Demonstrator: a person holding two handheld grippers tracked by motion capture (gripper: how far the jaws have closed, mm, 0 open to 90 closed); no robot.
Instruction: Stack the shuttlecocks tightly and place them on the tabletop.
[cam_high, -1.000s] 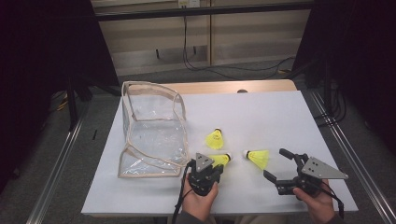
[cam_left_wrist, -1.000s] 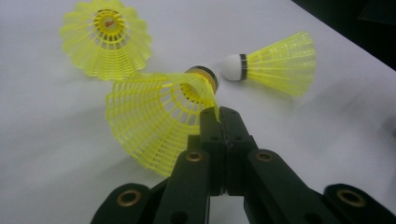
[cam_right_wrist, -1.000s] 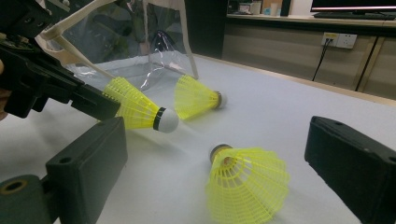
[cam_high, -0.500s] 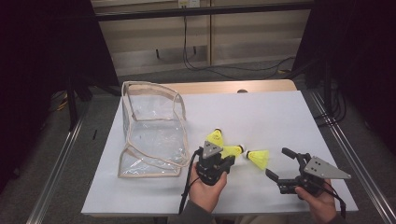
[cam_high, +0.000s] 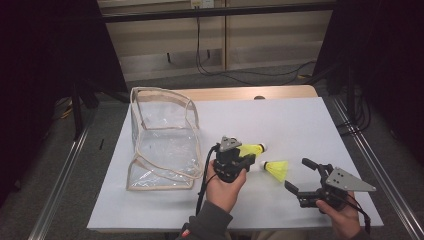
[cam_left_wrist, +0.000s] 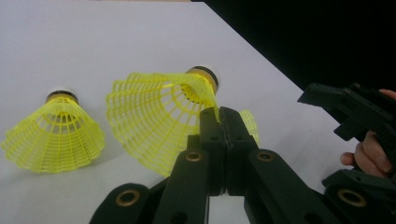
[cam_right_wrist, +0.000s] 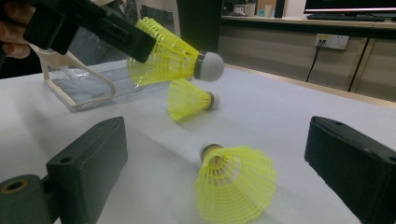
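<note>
Yellow plastic mesh makes up the shuttlecock (cam_left_wrist: 154, 116) that the left hand-held gripper (cam_high: 246, 161) has clenched by the rim of its skirt, lifted clear of the desk (cam_high: 300, 120). It should weigh next to nothing, and the skirt is springy: in the left gripper view the mesh buckles where the jaws pinch it, so a hard squeeze could crease it. The cork end (cam_right_wrist: 208, 66) is the firmer part, but round and likely to slip, so the skirt edge looks the safer hold.

2 more shuttlecocks lie on the desk: 1 (cam_right_wrist: 189, 99) just beyond the held one, and 1 (cam_right_wrist: 236, 182) right in front of the right hand-held gripper (cam_high: 302, 175), between its released, wide-standing jaws but untouched. A clear bag (cam_high: 162, 142) lies on its side to the left of the left hand-held gripper, near it.
</note>
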